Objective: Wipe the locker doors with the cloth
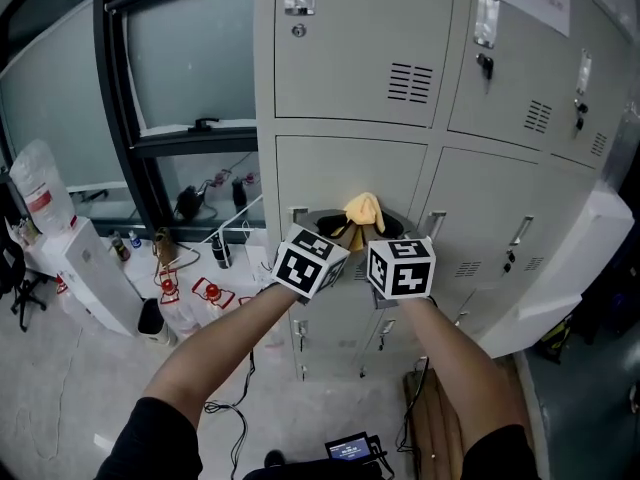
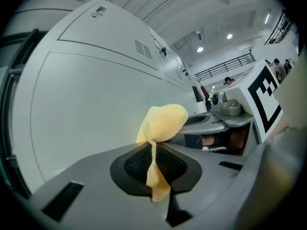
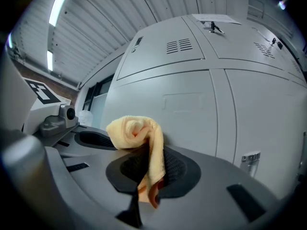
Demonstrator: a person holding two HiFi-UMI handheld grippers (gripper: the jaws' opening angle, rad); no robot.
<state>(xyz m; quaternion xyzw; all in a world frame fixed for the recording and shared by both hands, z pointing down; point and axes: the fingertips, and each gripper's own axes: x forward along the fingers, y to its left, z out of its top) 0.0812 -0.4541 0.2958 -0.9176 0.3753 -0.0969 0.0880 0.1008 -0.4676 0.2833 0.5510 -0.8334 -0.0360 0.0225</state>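
The left gripper and the right gripper are side by side in front of a grey locker door, the left at nine o'clock of the right. Each has its jaws pinched tight on the same yellow cloth. The cloth bunches up just past the tips, at twelve o'clock from them and close against the door. I can't tell whether it touches the metal. A door handle sits at three o'clock of the cloth.

My left arm and right arm reach toward twelve o'clock. My left gripper and right gripper, side by side, both pinch the cloth.
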